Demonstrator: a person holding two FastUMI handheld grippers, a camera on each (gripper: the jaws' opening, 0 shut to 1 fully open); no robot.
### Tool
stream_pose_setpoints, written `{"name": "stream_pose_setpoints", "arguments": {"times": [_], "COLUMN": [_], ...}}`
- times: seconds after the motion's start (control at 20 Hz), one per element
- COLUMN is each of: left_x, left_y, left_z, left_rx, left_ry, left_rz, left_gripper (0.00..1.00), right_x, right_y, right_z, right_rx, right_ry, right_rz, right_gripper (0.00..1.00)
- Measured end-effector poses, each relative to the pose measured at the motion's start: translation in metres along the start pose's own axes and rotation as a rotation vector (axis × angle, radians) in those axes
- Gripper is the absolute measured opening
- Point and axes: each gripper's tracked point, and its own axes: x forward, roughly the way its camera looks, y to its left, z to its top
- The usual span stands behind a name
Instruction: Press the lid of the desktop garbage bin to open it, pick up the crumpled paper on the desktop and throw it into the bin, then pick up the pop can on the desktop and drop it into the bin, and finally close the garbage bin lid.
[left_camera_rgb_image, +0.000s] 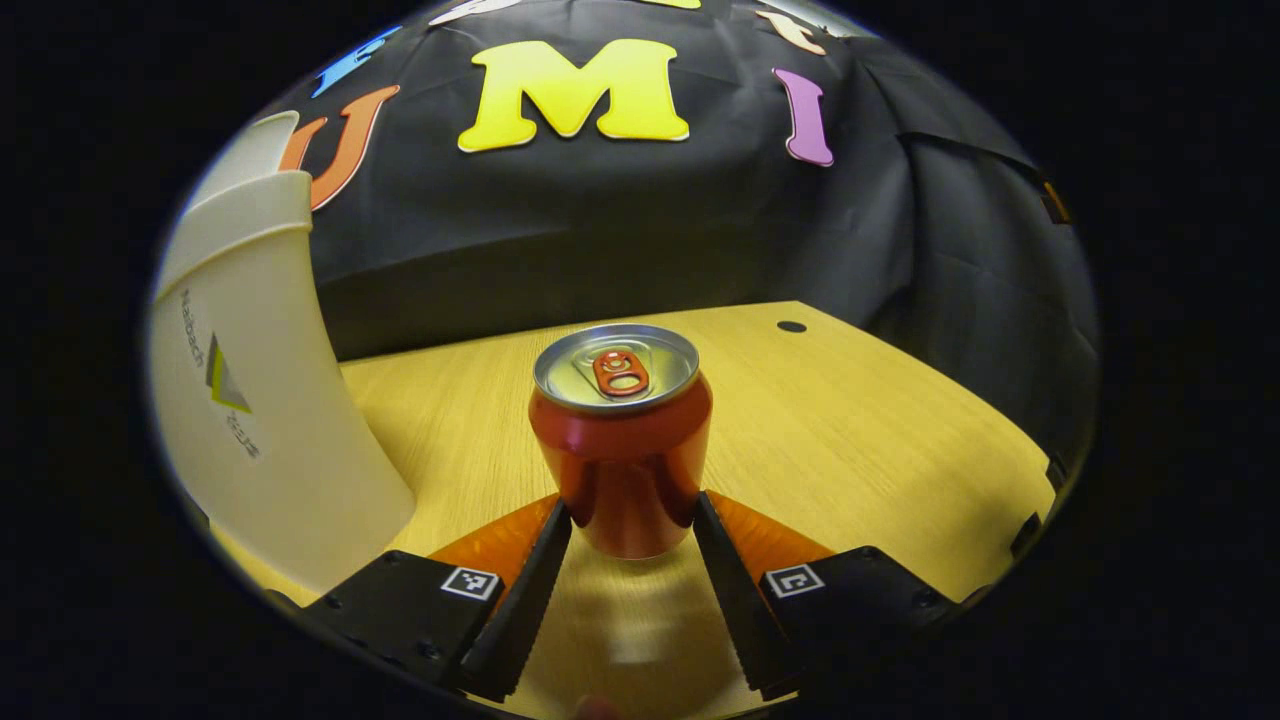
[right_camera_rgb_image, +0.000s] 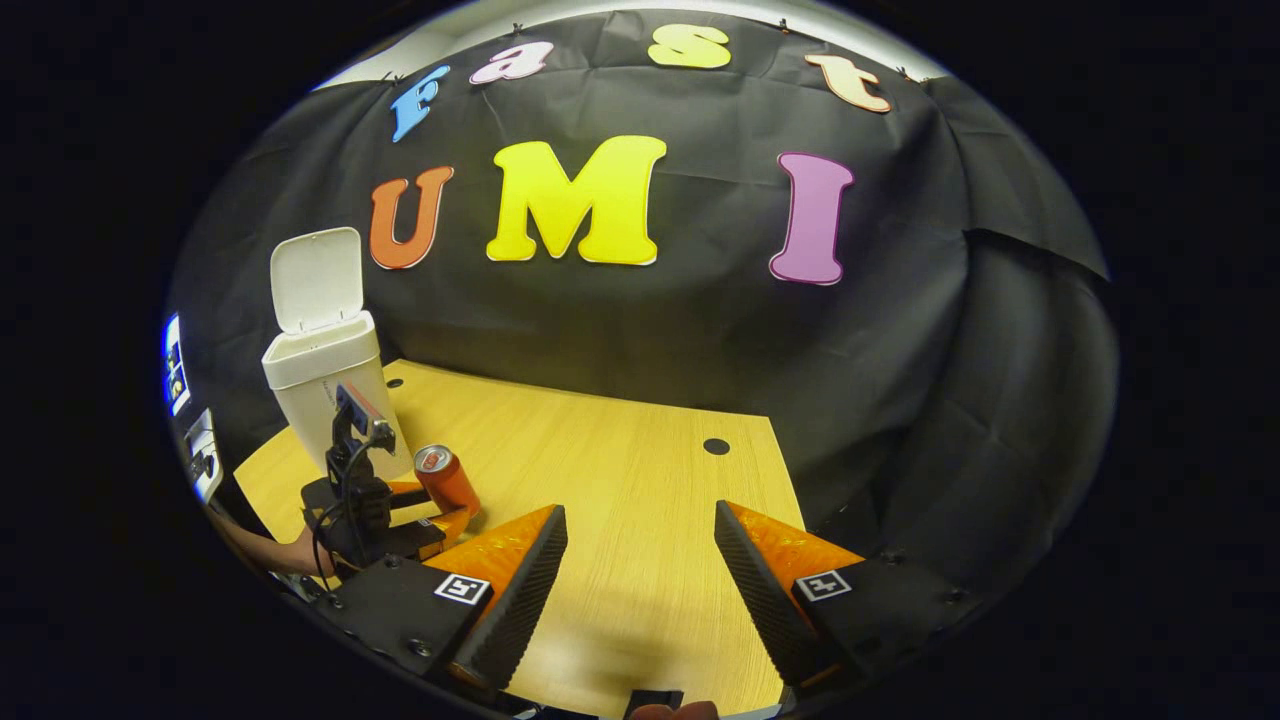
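Your left gripper (left_camera_rgb_image: 632, 520) has the pop can (left_camera_rgb_image: 622, 440) upright between its fingers, both touching its sides low down, can resting on the desk (left_camera_rgb_image: 850, 420). Bin (right_camera_rgb_image: 325, 375) stands just beside it, lid (right_camera_rgb_image: 316, 277) up. Your right gripper (right_camera_rgb_image: 640, 530) hangs spread wide over bare desk.

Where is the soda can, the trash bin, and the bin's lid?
Soda can (left_camera_rgb_image: 622, 450), left gripper view, on its red side.
Trash bin (right_camera_rgb_image: 322, 362), right gripper view, on its white rim band.
Lid (right_camera_rgb_image: 316, 278), right gripper view, on the raised lid's inner face.
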Motion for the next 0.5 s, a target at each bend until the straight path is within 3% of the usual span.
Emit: {"name": "stream_pose_setpoints", "arguments": {"times": [0.35,0.5], "left_x": [-0.052,-0.073], "left_y": [0.032,0.065], "left_z": [0.082,0.125], "left_rx": [0.003,0.004], "left_ry": [-0.090,-0.132], "left_rz": [0.065,0.140], "left_gripper": [0.81,0.81], "right_x": [-0.007,-0.008], "right_y": [0.019,0.030], "right_z": [0.022,0.029], "right_rx": [0.018,0.020], "right_ry": [-0.070,-0.094], "right_rz": [0.040,0.063], "right_gripper": [0.95,0.95]}}
